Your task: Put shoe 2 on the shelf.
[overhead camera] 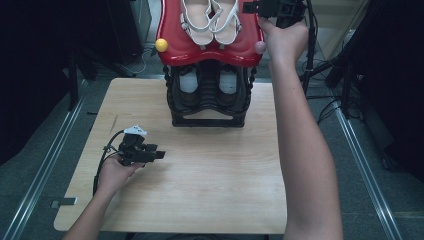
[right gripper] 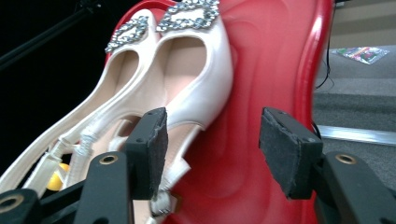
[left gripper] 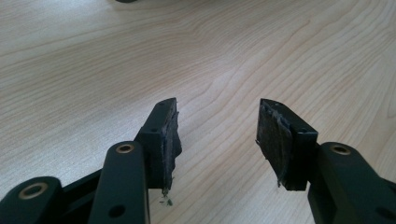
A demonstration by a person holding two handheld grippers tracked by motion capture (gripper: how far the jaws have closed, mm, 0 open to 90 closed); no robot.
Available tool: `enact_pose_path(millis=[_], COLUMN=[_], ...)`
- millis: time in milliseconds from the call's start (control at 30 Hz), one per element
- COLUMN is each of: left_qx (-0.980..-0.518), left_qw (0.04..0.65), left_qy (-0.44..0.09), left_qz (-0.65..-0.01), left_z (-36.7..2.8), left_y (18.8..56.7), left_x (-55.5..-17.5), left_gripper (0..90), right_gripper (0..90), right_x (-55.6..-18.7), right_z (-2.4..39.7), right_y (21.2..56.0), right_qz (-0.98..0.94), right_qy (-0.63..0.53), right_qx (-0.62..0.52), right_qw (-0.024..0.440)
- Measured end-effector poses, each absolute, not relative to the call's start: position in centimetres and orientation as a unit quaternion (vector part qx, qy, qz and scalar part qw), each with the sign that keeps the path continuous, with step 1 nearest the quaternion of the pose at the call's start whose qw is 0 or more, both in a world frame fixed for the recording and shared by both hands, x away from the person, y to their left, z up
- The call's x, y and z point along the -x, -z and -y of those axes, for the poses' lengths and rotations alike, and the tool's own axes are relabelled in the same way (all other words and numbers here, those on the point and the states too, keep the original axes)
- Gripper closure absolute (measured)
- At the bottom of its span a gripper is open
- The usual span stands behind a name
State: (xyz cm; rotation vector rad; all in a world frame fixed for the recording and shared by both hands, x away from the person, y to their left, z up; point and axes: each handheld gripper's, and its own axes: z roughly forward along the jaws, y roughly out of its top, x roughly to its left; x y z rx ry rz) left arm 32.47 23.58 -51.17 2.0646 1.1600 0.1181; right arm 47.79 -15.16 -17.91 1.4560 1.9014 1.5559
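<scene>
Hovering R gripper (overhead camera: 250, 7), jaws wide w/ nothing between, beside white sandals (overhead camera: 210, 20) already on red shelf (overhead camera: 210, 52); L gripper (overhead camera: 159, 153) wide, idle over worktop (overhead camera: 200, 190).

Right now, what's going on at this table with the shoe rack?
A person works a claw in each hand at a wooden table. The right claw is up at the red top shelf of a shoe rack, open, with nothing between its pads, right beside a pair of white sandals lying on that shelf. The left claw rests low over the bare tabletop, open and empty. Dark shoes sit on the black shelf below.
</scene>
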Motion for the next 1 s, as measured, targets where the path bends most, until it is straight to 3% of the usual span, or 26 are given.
enact_pose_path(millis=[1000], left_qx=[-0.819], left_qw=[0.373], left_qy=[-0.057], left_qz=[-0.432], left_z=[-23.2], left_y=[51.2], left_x=[-32.5], left_gripper=[47.5], right_gripper=[39.0], right_x=[-46.9], right_z=[23.3], right_y=[24.0], right_qz=[-0.654], right_qy=[-0.514], right_qx=[-0.537], right_qw=[0.142])
